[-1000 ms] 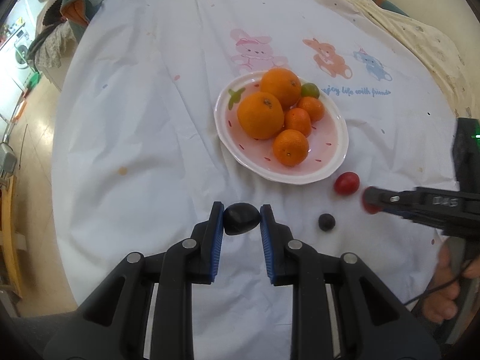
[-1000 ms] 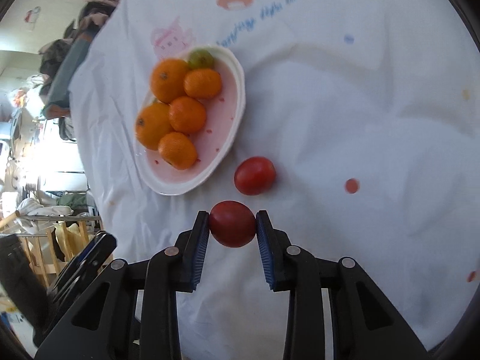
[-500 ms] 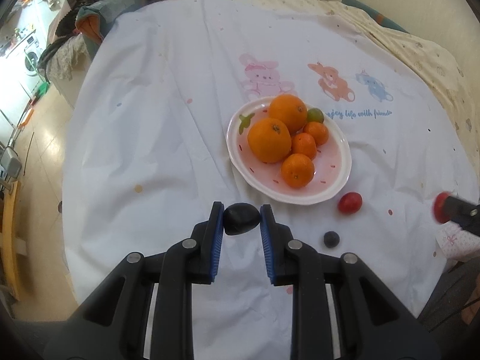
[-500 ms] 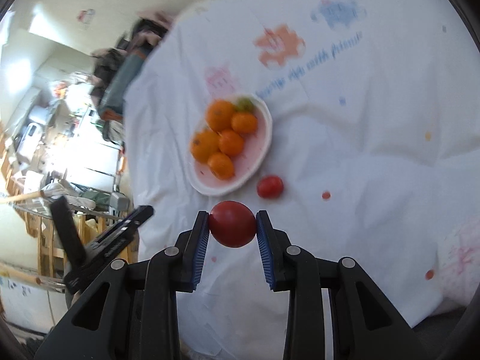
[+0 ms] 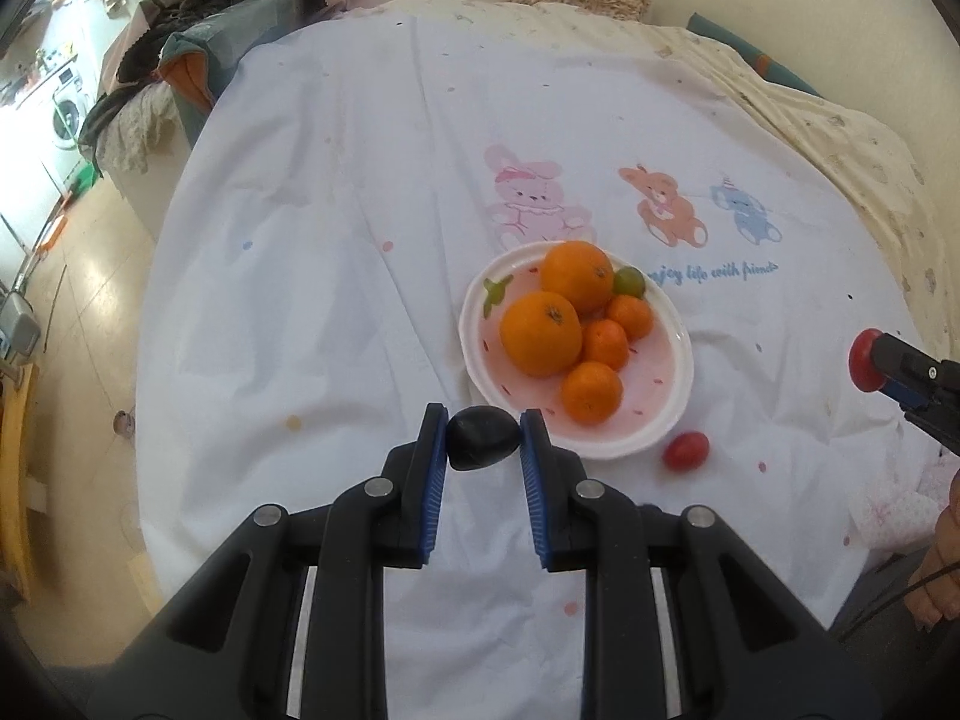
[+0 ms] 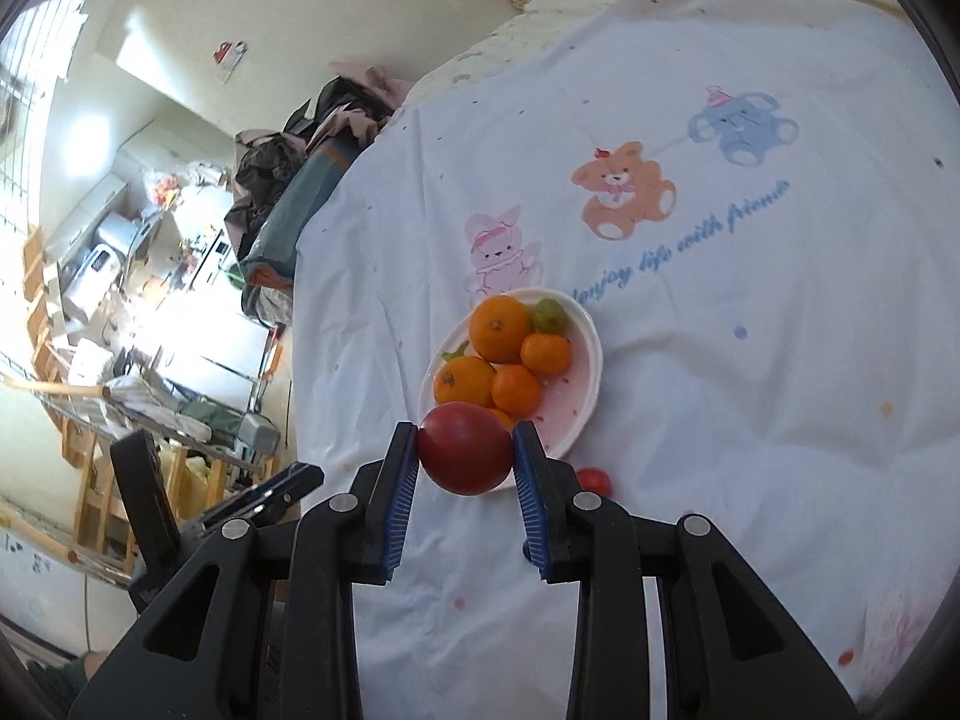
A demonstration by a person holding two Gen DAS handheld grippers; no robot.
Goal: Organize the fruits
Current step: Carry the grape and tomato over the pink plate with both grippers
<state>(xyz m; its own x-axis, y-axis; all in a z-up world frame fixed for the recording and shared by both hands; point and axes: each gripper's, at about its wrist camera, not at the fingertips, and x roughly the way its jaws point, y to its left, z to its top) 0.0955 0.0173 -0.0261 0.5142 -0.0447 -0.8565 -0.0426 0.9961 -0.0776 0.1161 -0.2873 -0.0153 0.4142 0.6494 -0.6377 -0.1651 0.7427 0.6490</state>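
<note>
Both sets of jaws are clenched on fruit: the left gripper (image 5: 483, 445) pinches a small dark plum (image 5: 483, 437), and the right gripper (image 6: 465, 459) clamps a round red fruit (image 6: 465, 447) between its blue pads. Compared with a second ago, both hands have risen well clear of the white cloth (image 5: 336, 276) spread over the bed, the right more than the left, and the whole spread now fits in each frame where earlier the pictures sat close above it. The lift suggests the picking stage is done for these two pieces and the carry toward the plate (image 5: 677, 384) is next; neither fruit has been set down yet.

From the left wrist, the plate is seen holding two big oranges (image 5: 542, 333), three smaller ones and a green fruit (image 5: 629, 281) at its far edge. A small red tomato (image 5: 686, 451) lies loose on the cloth just beside the plate's near rim. That view also catches the right gripper from the side at the frame's right edge, its red load showing, and part of a hand (image 5: 939, 564) below it.

From the right wrist, the held red fruit hides the near edge of the plate, and the loose tomato peeks out just behind the right-hand pad. Only this view takes in the cluttered room beyond the bed and the other gripper low on the left.
</note>
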